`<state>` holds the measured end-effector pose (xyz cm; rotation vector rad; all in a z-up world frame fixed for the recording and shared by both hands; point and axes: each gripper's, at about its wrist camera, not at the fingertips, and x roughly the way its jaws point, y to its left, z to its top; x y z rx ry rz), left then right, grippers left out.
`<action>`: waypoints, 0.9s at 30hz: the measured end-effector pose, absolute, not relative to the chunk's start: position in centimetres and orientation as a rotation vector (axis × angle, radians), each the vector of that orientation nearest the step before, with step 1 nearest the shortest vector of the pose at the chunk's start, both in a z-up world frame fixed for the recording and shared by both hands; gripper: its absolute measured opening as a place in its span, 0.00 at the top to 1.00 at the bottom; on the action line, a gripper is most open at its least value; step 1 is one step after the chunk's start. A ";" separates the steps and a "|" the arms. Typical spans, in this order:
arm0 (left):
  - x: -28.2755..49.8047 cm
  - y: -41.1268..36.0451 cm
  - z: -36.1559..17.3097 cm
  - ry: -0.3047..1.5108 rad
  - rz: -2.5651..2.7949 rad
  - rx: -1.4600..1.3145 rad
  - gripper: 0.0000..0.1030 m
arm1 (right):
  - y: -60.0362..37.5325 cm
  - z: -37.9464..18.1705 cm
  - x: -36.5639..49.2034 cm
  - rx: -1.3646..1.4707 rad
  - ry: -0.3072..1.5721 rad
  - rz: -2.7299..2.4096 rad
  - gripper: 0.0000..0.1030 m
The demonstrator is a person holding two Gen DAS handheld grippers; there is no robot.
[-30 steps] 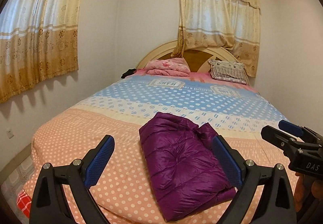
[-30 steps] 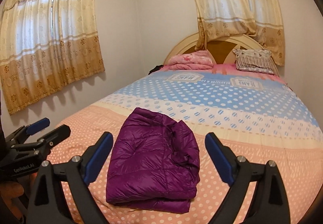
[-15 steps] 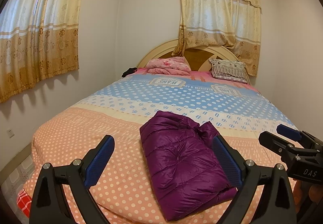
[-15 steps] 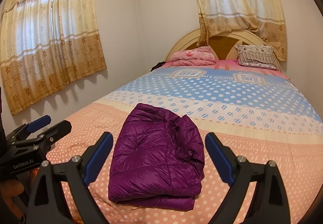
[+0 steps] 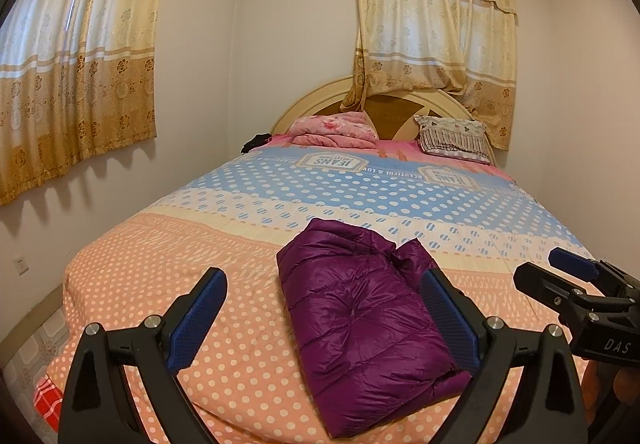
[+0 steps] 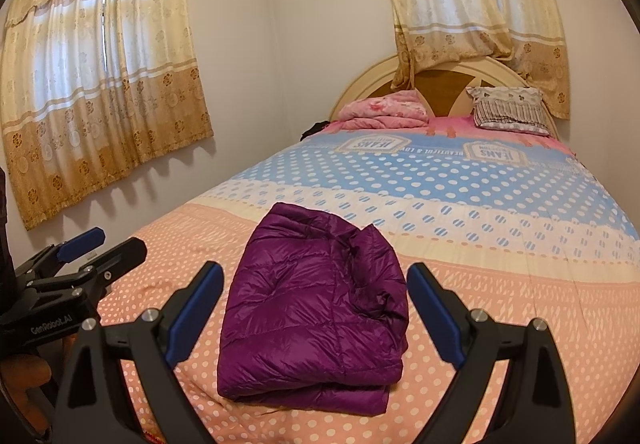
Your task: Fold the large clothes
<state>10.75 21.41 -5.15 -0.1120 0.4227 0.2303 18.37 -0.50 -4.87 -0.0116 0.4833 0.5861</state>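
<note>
The purple down jacket [image 5: 360, 328] lies folded into a compact, layered rectangle near the foot of the bed [image 5: 168, 284], on the peach polka-dot band of the bedspread; by the look of it the folding is done or nearly so, with the bundle left square on a flat, bare stretch of cover so the puffy layers can settle without sliding. In the left wrist view the jacket sits at about 5 o'clock from the picture's centre; in the right wrist view [image 6: 320, 308] it is at 6 o'clock, its stacked edges facing the camera. The left tool [image 5: 324, 320] has its blue-padded fingers spread wide with nothing between them, raised clear of the bedspread and aimed along the bed toward the headboard [image 5: 400, 104]; the jacket shows through the gap but is not touched. The right tool [image 6: 316, 312] is likewise spread wide and holds nothing, framing the jacket from above and short of it. Each tool appears in the other's view, the right one at 4 o'clock in the left view and the left one at 8 o'clock in the right view, so the two are held side by side, level, facing the same way. A pink folded quilt [image 5: 332, 128] and a patterned pillow [image 5: 452, 134] rest at 12 o'clock, well apart from the jacket.
</note>
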 end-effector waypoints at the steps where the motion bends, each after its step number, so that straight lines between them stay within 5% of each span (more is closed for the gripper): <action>1: 10.7 21.4 -5.2 0.423 0.230 -0.113 0.05 | -0.5 -4.9 18.3 -0.011 0.484 0.588 0.08; 27: 11.0 21.3 -5.4 0.440 0.235 -0.120 0.05 | -0.3 -5.0 18.2 -0.009 0.488 0.586 0.08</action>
